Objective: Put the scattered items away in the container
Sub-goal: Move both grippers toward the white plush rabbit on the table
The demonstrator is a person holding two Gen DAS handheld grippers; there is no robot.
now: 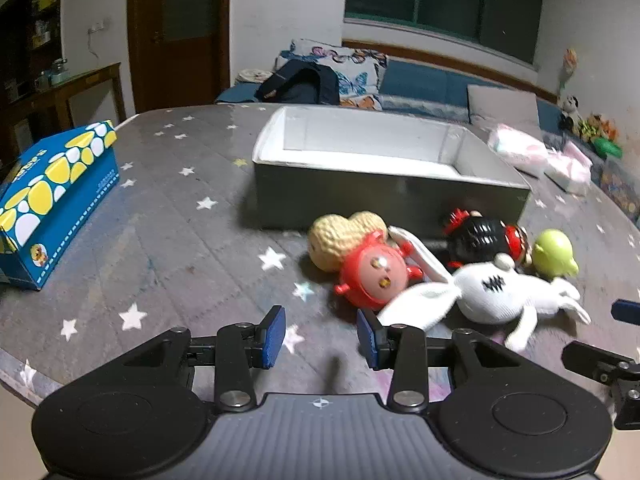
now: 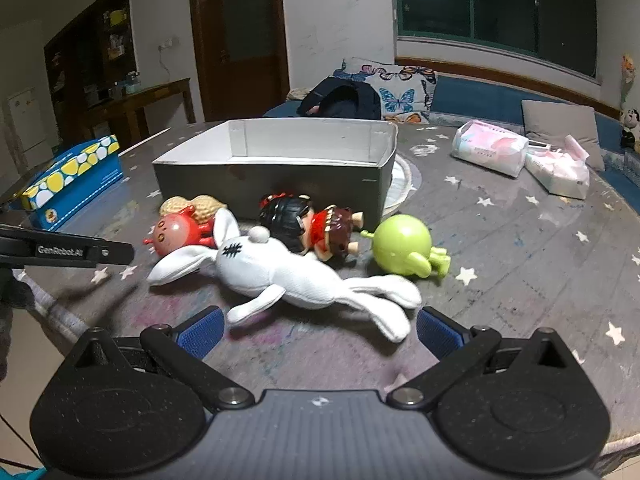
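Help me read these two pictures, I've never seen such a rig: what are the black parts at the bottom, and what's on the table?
Each picture comes from a camera on a hand-held tool, looking along its two blue-padded fingers. The left tool and right tool are both open, holding nothing. On the starry table lie a white plush rabbit, a red round toy, a peanut toy, a black-haired doll and a green toy, all outside the grey box. A blue tissue box sits aside.

You are viewing the left gripper (image 1: 321,336) and right gripper (image 2: 318,332): black linkages showing silver screws, blue ribbed pads (image 1: 273,336), grey housings.
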